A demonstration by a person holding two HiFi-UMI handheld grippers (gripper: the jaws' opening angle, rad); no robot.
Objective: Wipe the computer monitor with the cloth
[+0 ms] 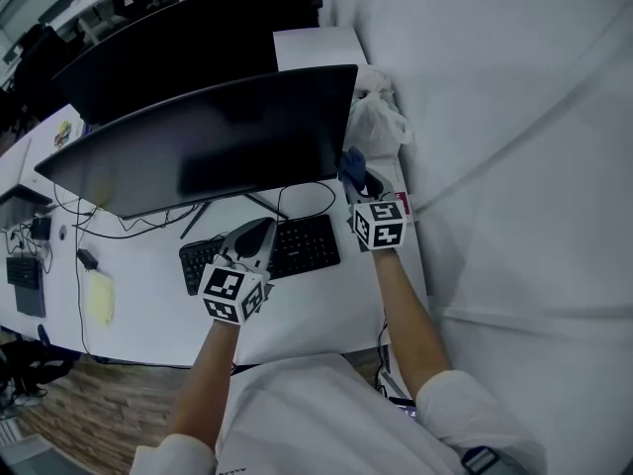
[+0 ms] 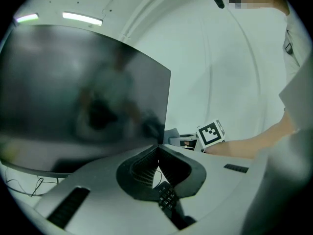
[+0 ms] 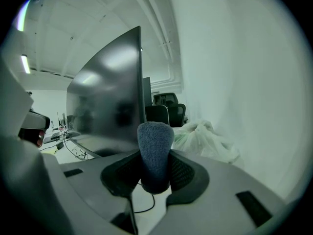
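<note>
A person's right gripper (image 3: 155,173) is clamping a blue cloth (image 3: 155,140), which is sticking up between its jaws just beside the right edge of the dark monitor (image 1: 208,137). The left gripper (image 2: 157,150) is hovering over the keyboard (image 1: 307,245), jaws pressed together on nothing. A white plastic bag (image 1: 378,117) is lying on the desk (image 1: 316,320) behind.

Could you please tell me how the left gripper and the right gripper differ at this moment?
The left gripper has its jaws closed together on nothing, while the right gripper is clamped on the blue cloth. The left gripper is over the keyboard; the right gripper is by the right edge of the monitor. Both point toward the monitor.
</note>
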